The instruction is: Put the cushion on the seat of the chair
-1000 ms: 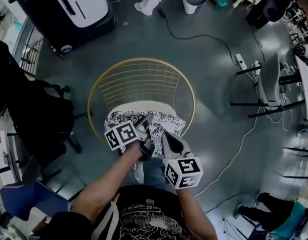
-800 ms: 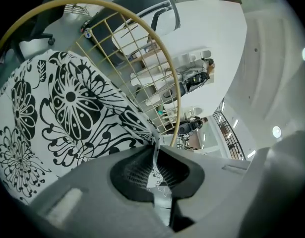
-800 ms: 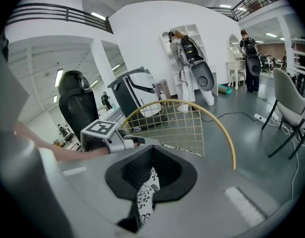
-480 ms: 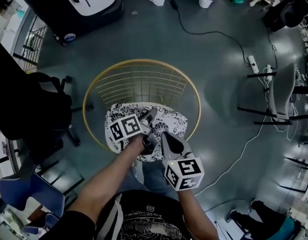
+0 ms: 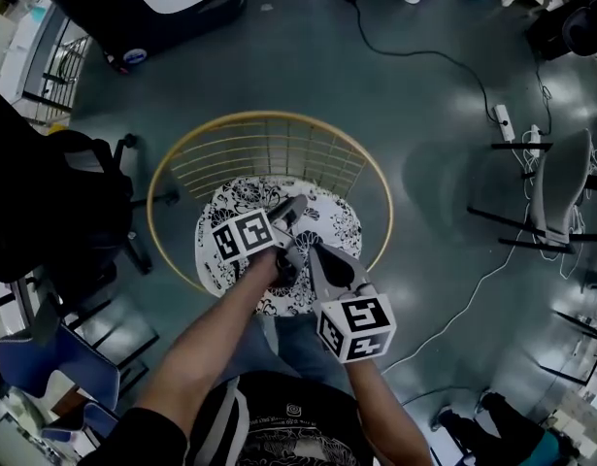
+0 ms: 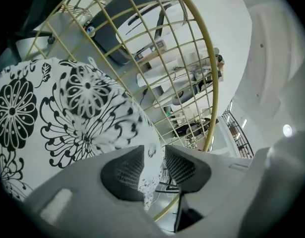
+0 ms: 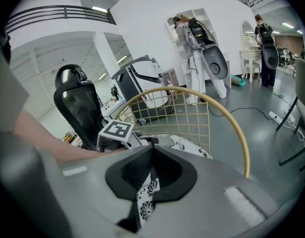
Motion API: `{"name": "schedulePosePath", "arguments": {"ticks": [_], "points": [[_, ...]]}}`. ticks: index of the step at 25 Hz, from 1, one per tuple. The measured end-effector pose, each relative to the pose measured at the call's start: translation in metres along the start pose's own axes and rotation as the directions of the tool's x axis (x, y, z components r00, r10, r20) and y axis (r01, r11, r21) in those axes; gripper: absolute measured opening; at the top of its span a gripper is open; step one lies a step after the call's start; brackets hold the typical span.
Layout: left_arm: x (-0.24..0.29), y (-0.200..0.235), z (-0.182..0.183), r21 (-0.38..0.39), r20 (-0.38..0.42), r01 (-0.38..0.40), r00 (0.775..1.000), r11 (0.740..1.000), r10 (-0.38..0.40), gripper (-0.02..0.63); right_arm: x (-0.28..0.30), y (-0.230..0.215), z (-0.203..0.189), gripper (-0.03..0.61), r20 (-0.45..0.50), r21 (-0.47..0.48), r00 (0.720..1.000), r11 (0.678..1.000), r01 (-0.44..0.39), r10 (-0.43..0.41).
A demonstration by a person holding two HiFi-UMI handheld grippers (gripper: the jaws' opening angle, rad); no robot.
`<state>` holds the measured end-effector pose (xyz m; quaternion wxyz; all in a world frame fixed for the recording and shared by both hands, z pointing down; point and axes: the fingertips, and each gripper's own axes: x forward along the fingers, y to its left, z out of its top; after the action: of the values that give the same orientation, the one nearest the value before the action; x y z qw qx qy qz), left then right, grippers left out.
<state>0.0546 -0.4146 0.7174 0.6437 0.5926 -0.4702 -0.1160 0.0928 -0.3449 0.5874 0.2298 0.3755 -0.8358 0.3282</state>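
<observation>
Cushion (image 5: 327, 223), round with a black-and-white flower print, lies on the seat of the gold wire chair (image 5: 269, 116), whose backrest stands at 12 o'clock in the head view. Being round, it has no long axis to mind. What matters is its near rim at 6 o'clock, where both grippers sit, so the way clear of it runs toward 6 o'clock, to the person. The left gripper (image 6: 153, 155) shows further up over the print, at about 11 o'clock from the right gripper (image 7: 152, 152), which has the rim at roughly 5 o'clock of the cushion. The left fingers are opening: they stand apart with the cushion's edge loose in the gap, and neither pad presses it. The right fingers are pressed together on a fold of the printed fabric, pinching it. As I judge it, the cushion is placed and only the right hand's release remains.
</observation>
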Motion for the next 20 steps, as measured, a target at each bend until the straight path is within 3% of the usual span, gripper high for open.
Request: {"name": "schedulePosePath", "arguments": {"ticks": [2,9,13,20], "points": [[0.002,-0.001,0.0,0.011,-0.013,-0.002,1.0,1.0,0.002,0.152,0.002,-0.002,0.002,-0.002,-0.005,-0.002,1.0,1.0,-0.005,0.005],[-0.018,-0.01,-0.007,0.038,-0.016,-0.002,1.0,0.999,0.003,0.149,0.004,-0.004,-0.001,-0.002,-0.026,0.015,1.0,1.0,-0.009,0.009],[-0.044,-0.027,-0.009,0.15,-0.026,0.012,1.0,0.989,-0.008,0.133,0.003,0.005,0.002,-0.002,-0.012,0.009,1.0,1.0,-0.016,0.016],[-0.1,-0.054,-0.002,0.332,0.005,-0.011,1.0,0.943,0.01,0.086,-0.005,0.032,0.018,-0.002,0.036,-0.018,0.999,1.0,-0.02,0.021]]}}
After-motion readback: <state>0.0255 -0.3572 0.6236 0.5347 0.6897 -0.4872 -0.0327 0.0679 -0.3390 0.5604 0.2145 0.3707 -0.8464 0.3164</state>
